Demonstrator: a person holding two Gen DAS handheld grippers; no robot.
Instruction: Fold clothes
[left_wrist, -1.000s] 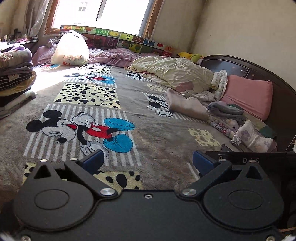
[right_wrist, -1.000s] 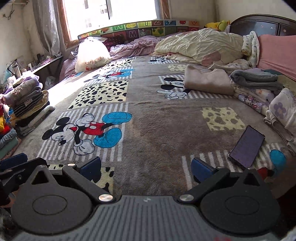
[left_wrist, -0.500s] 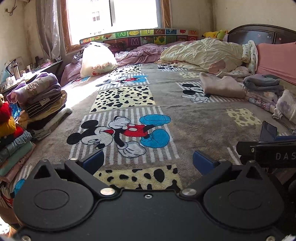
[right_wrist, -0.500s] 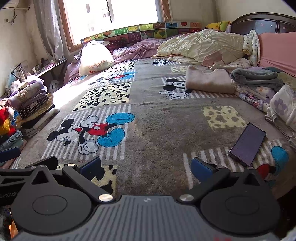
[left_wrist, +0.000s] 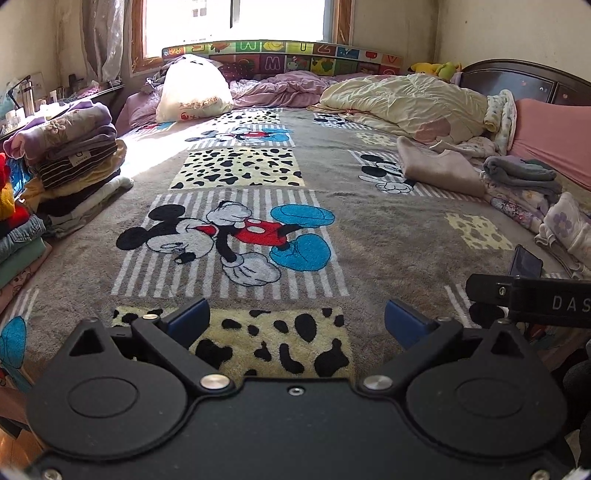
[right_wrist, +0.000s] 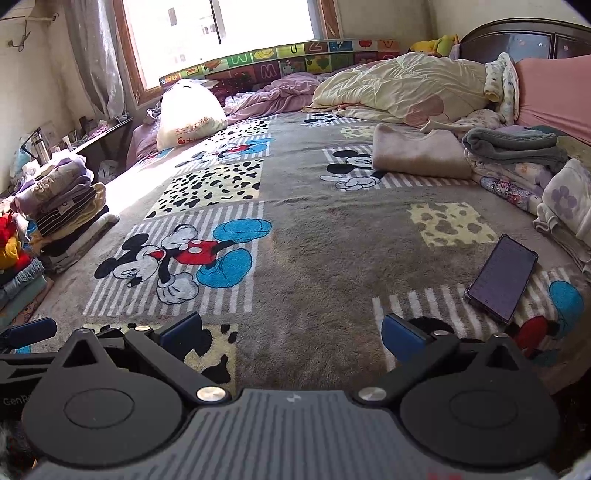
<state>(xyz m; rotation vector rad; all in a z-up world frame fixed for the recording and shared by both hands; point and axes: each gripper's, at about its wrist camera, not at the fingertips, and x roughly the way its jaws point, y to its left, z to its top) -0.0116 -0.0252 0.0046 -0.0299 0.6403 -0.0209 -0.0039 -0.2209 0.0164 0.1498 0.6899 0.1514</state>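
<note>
Both claws hung over the near edge of the grey cartoon-mouse blanket (left_wrist: 369, 229), nothing in either. The left gripper (left_wrist: 295, 319) had its blue fingers spread wide, and the right gripper (right_wrist: 290, 332) stood equally wide, both empty. The clothes lay well beyond them: a folded beige garment (right_wrist: 417, 155) on the blanket's far right part, with a grey folded piece (right_wrist: 513, 146) just right of it, and a tall folded stack (left_wrist: 70, 158) at the blanket's left edge. A phone (right_wrist: 502, 278) rested on the blanket near the right gripper's right finger.
</note>
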